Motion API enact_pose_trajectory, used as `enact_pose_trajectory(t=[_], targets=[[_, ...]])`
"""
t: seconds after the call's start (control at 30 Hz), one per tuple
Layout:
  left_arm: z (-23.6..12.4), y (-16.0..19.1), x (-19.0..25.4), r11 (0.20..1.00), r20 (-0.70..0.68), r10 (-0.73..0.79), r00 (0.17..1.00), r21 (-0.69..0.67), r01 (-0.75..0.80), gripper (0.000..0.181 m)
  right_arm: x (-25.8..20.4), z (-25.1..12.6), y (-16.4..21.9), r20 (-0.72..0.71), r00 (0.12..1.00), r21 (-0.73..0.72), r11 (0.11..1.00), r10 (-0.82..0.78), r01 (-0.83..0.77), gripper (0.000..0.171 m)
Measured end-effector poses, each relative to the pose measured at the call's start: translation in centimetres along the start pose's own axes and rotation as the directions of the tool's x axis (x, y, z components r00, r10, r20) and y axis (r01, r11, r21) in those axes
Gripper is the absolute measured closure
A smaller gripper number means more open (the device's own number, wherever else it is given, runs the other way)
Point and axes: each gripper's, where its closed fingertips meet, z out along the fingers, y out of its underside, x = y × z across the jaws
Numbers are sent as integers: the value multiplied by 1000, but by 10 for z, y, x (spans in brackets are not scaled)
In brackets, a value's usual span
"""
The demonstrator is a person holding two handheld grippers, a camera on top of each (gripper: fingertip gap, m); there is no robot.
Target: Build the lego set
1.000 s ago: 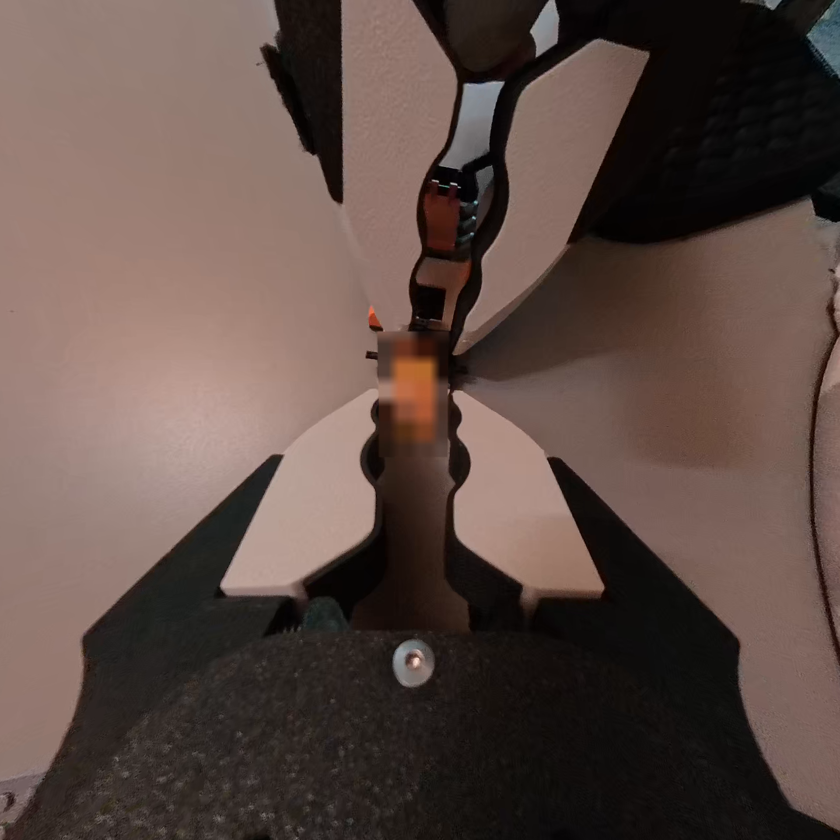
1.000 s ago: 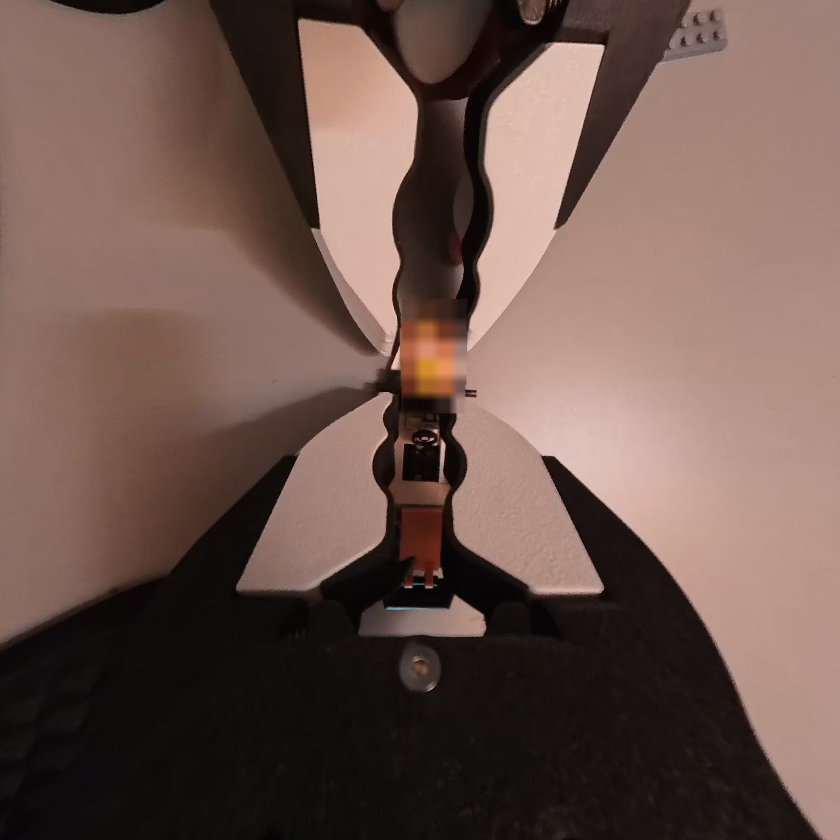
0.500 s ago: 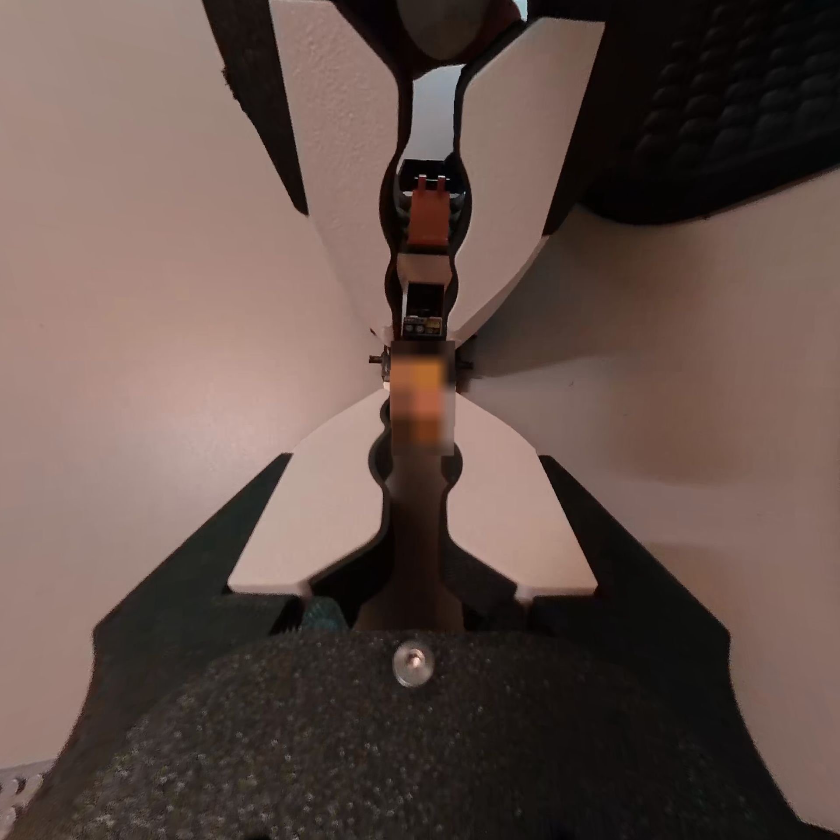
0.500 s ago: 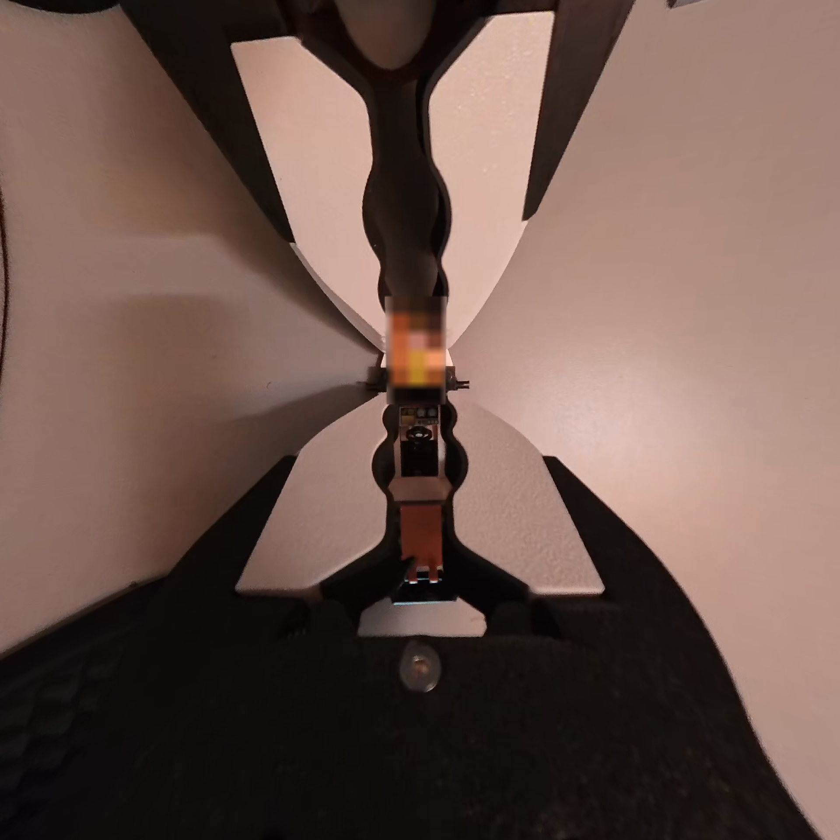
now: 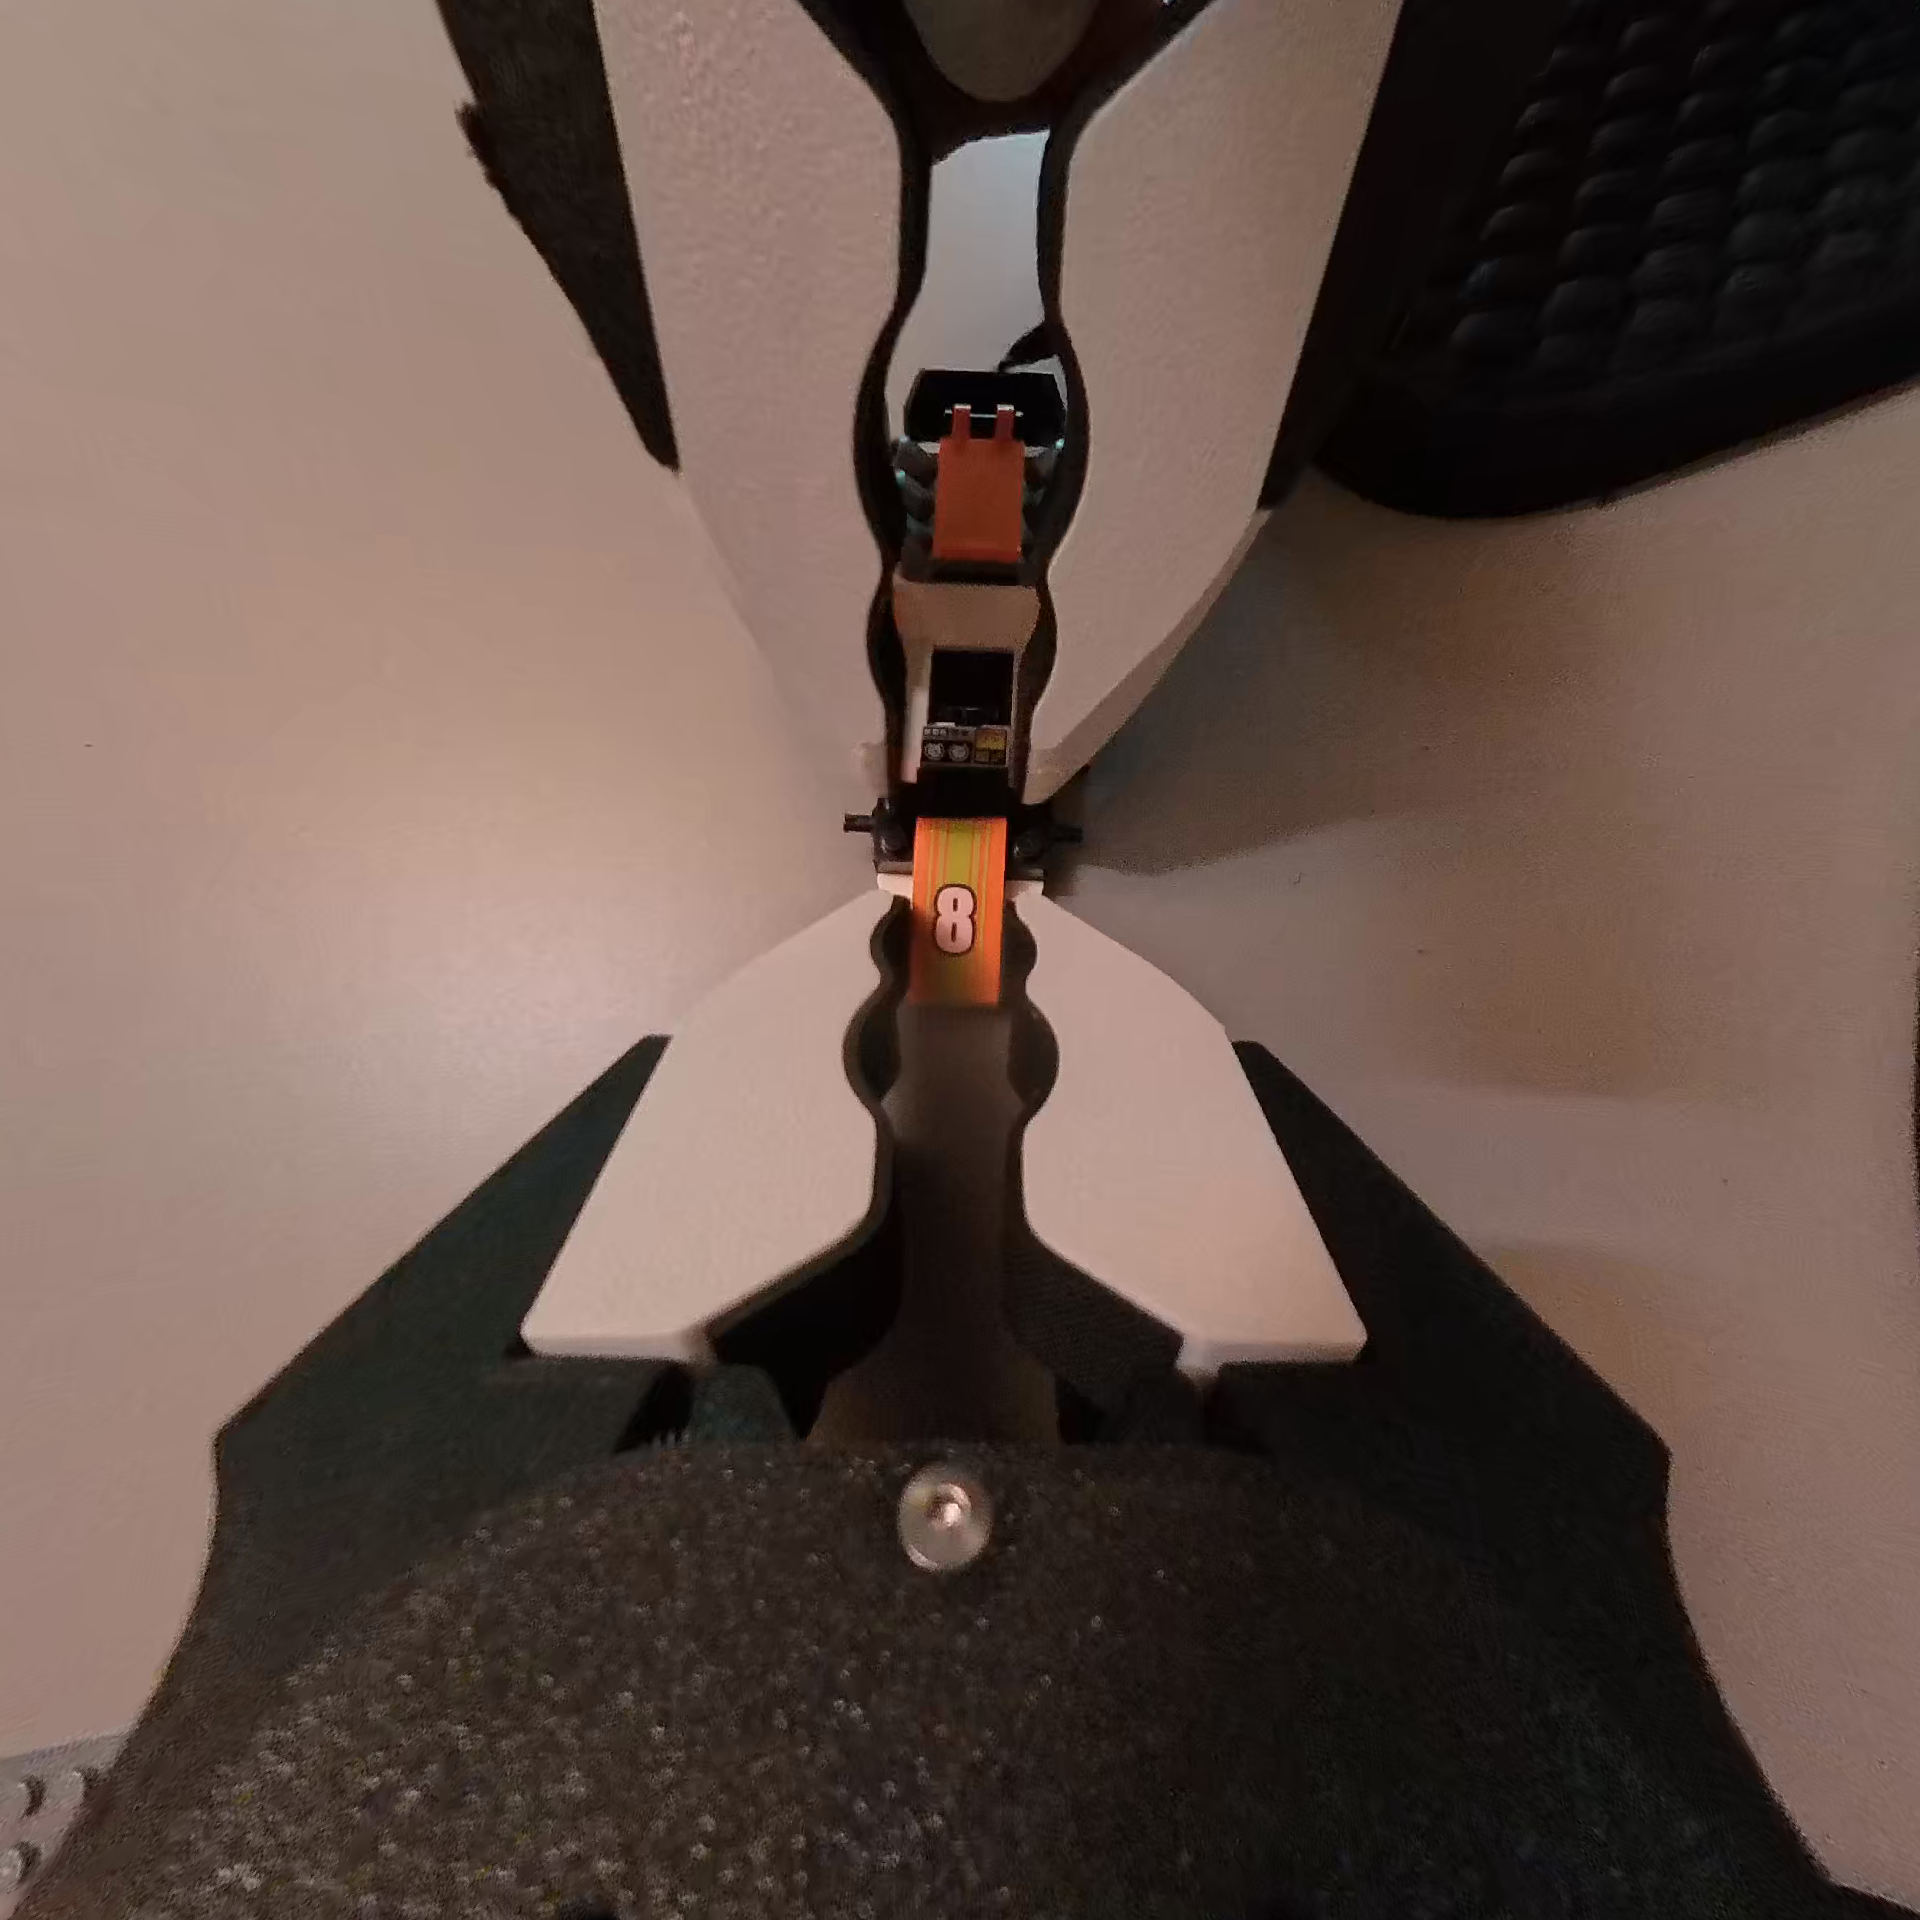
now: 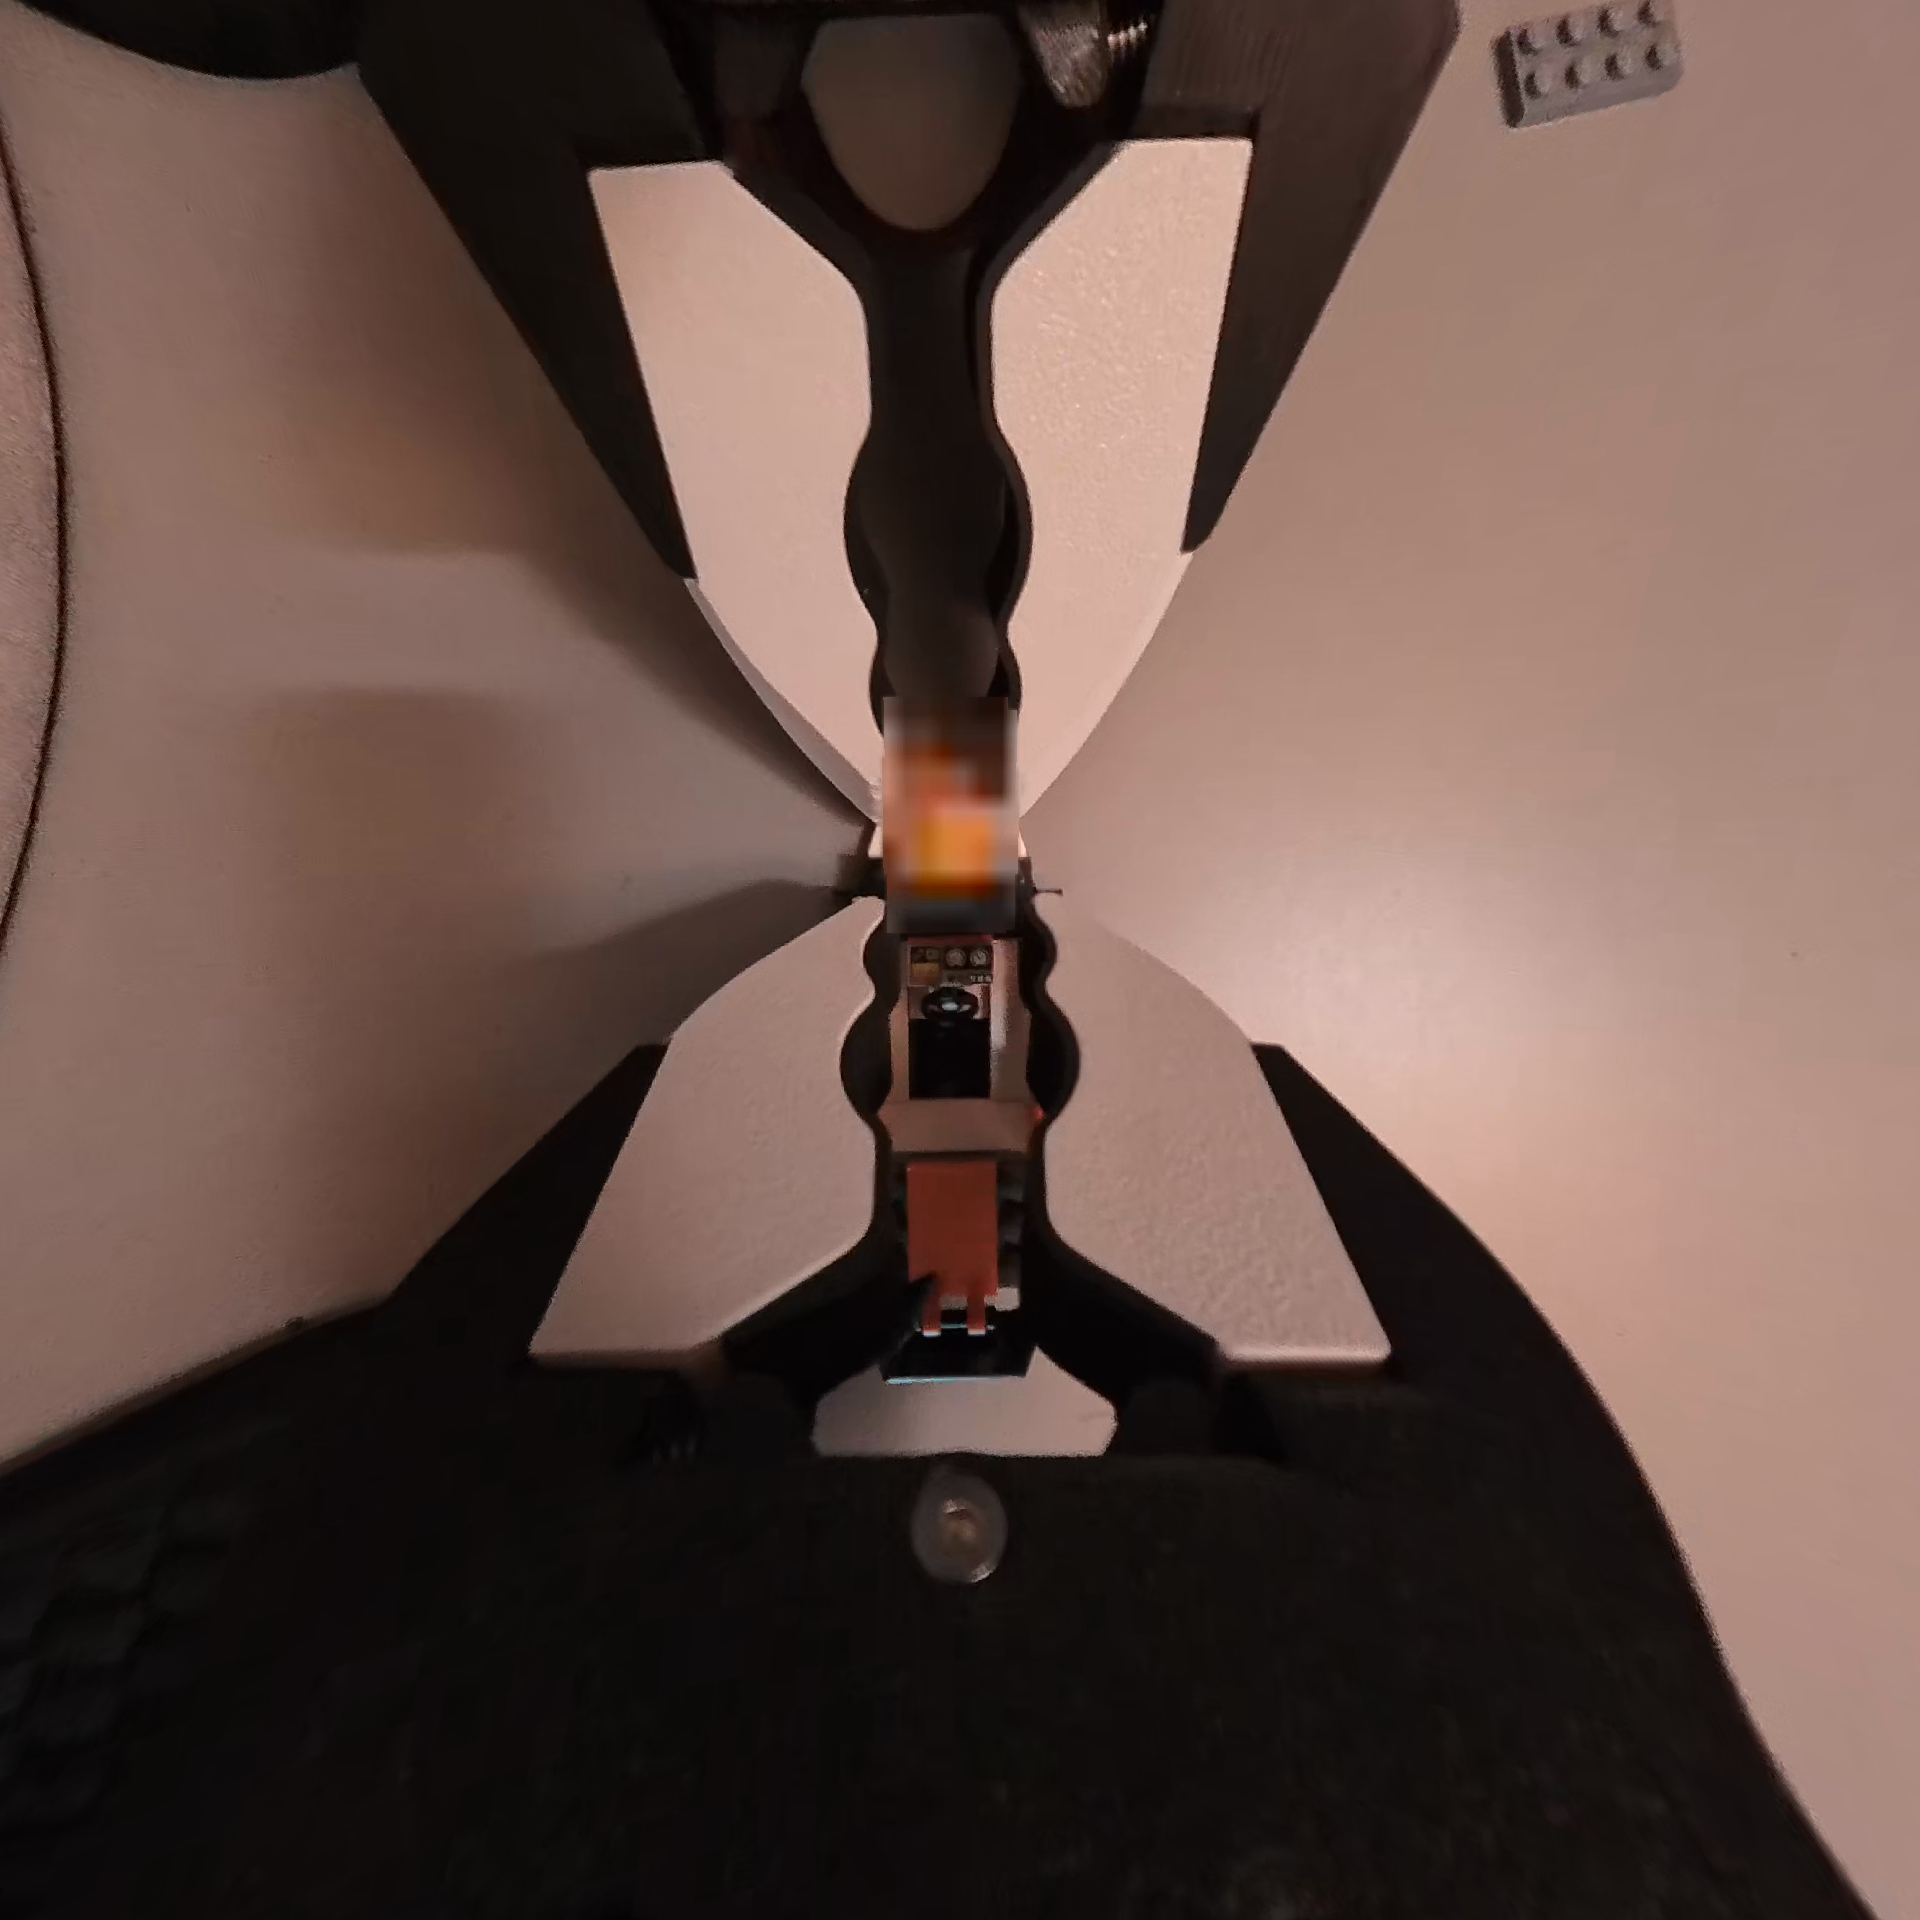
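Observation:
A small lego car is held between both grippers above a pale table. It has an orange nose tile point(image 5: 956, 935), a white and black body point(image 5: 966, 613) and an orange rear piece point(image 6: 948, 1216). My left gripper point(image 5: 958, 914) is shut on the car's nose. My right gripper point(image 6: 951, 925) faces it tip to tip and is shut along the car's body. The right gripper comes in from the top of the left wrist view point(image 5: 961, 769). The left gripper comes in from the top of the right wrist view point(image 6: 951, 831). The car's underside is hidden.
A loose grey studded plate point(image 6: 1584, 57) lies on the table at the top right of the right wrist view. Another grey studded piece point(image 5: 31, 1808) shows at the bottom left corner of the left wrist view. A dark cord point(image 6: 31, 520) curves along the left edge. The tips of both grippers are at nearly the same place. The orange rear piece point(image 6: 948, 1216) is about 5 centimeters from my right fingertips. The left camera catches it too, in the left wrist view point(image 5: 983, 504).
The two grippers have lined up straight, tip to tip. The right gripper, tilted a second ago, now stands square. Both stay closed on the car.

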Motion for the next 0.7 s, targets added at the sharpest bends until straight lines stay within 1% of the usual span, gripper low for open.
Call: enact_pose_trajectory(t=[0.07,0.33,0.7], targets=[[0,0,0,1000,0,-2,1000,-1,2,165,0,1,1,-3,1000,-11,1000,-10,10,155],[0,0,0,1000,3,-5,1000,-6,5,165,-1,1,4,5,1000,-40,999,-6,7,155],[0,0,1,1000,9,-9,1000,-5,10,165,-2,1,6,23,999,-81,996,43,-41,155]])
